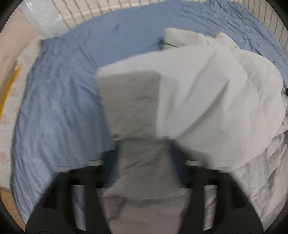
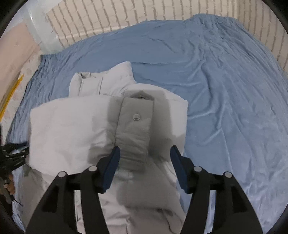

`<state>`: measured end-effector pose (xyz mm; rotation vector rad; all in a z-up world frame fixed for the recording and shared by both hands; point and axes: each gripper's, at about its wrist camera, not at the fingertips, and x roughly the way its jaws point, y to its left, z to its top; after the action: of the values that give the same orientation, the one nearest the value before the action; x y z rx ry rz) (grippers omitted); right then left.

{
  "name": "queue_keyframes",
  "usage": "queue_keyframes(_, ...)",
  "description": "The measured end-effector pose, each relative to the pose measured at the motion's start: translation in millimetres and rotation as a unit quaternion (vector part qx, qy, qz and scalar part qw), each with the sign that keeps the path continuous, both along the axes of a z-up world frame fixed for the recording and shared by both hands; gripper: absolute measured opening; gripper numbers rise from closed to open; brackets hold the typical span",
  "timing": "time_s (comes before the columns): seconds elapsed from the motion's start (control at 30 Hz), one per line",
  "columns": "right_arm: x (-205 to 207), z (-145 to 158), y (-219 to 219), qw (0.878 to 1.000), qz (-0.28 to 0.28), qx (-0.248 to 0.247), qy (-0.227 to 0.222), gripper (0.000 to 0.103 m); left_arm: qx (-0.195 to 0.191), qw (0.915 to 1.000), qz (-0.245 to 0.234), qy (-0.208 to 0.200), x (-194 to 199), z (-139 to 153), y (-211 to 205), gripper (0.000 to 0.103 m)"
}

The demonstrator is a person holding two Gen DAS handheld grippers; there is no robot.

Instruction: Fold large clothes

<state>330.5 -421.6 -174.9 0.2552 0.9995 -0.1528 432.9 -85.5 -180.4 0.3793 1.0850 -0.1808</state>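
A white padded jacket [image 2: 75,124] lies partly folded on a blue bed sheet [image 2: 225,90]. In the right wrist view my right gripper [image 2: 144,162] stands open, its blue pads on either side of the jacket's snap-button placket [image 2: 135,126], not pinching it. In the left wrist view, which is blurred, the jacket [image 1: 207,100] is lifted and a grey-shaded flap of it [image 1: 133,108] runs down between the fingers of my left gripper [image 1: 144,160], which looks shut on it. The left gripper also shows at the left edge of the right wrist view [image 2: 14,156].
A white brick wall [image 2: 126,16] runs behind the bed. A translucent plastic bin [image 2: 41,30] stands at the far left corner. Pale floor and a yellow strip [image 2: 10,95] lie left of the bed. Bare sheet spreads to the right.
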Motion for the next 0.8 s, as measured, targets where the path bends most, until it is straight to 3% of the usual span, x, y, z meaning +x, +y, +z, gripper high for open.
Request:
queue_keyframes(0.03,6.3,-4.2,1.2,1.000,0.003,-0.001,0.004,0.059,0.004,0.9999,0.001,-0.013,-4.1,3.8,5.1,0.087)
queue_keyframes(0.1,13.9,-13.4,4.0,1.000,0.007,0.004,0.011,0.059,0.017,0.9995,0.002,-0.027,-11.7,8.0,14.9,0.087)
queue_keyframes(0.3,18.3,-26.1,9.4,0.998,0.007,0.055,0.010,0.060,0.021,0.9993,0.015,-0.027,-22.6,18.0,50.8,0.087)
queue_keyframes(0.5,9.5,-23.4,3.6,0.994,0.005,0.107,-0.011,0.060,0.014,0.9996,0.017,-0.019,-6.0,10.4,48.3,0.087)
queue_keyframes(0.57,9.6,-22.3,-1.8,0.993,-0.003,0.119,-0.014,0.070,0.016,0.9995,0.017,-0.022,-2.5,6.4,42.9,0.091)
queue_keyframes(0.8,18.9,-9.1,14.5,0.998,0.008,0.066,-0.012,0.072,0.024,0.9991,0.015,-0.032,-7.2,6.9,49.2,0.091)
